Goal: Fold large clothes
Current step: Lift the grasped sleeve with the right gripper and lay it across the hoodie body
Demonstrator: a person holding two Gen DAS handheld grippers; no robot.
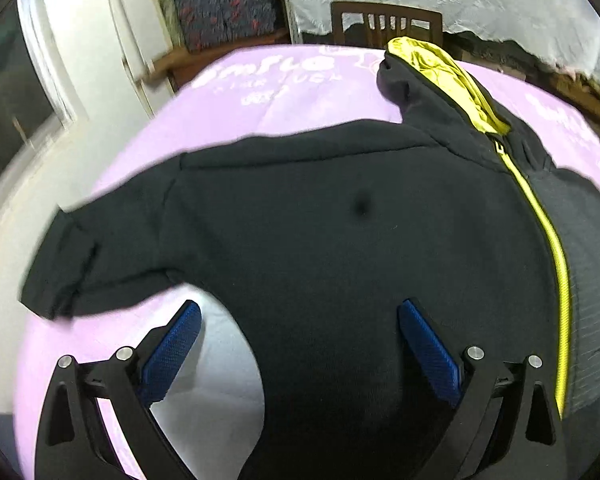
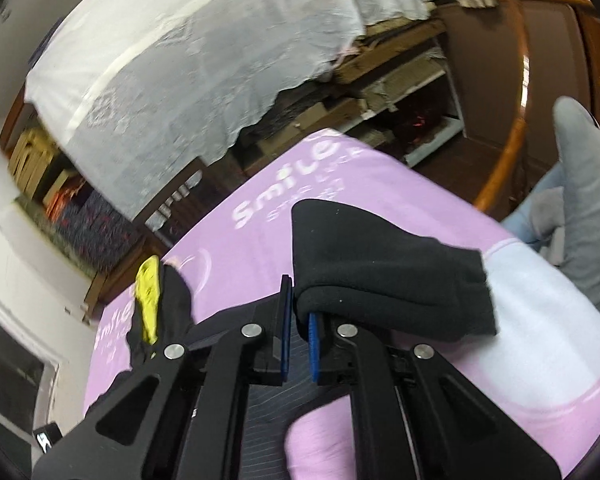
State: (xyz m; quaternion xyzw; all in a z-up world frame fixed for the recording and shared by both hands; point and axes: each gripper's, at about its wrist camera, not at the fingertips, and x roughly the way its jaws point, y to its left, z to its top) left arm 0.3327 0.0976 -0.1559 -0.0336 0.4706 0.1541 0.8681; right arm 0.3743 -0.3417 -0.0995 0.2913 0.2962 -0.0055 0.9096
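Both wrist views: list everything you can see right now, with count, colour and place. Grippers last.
Hooded jacket: one, black, yellow zip and hood lining, spread on the sheet.
Jacket sleeve: one, black, lifted off the sheet, pinched in the right gripper.
Sheet: one, lilac with white lettering, under the jacket.
Chair: one, dark wood, behind the sheet's far edge.
White lace cloth: one, draped over furniture behind.
Grey fabric: grey, right edge of the right wrist view; unclear what.
Left gripper: blue pads, open above the jacket body.
Right gripper: blue pads, shut on the sleeve.

Jacket [image 1: 320,220] hem cut off below; pink lettering [image 1: 268,76] perhaps too blurred
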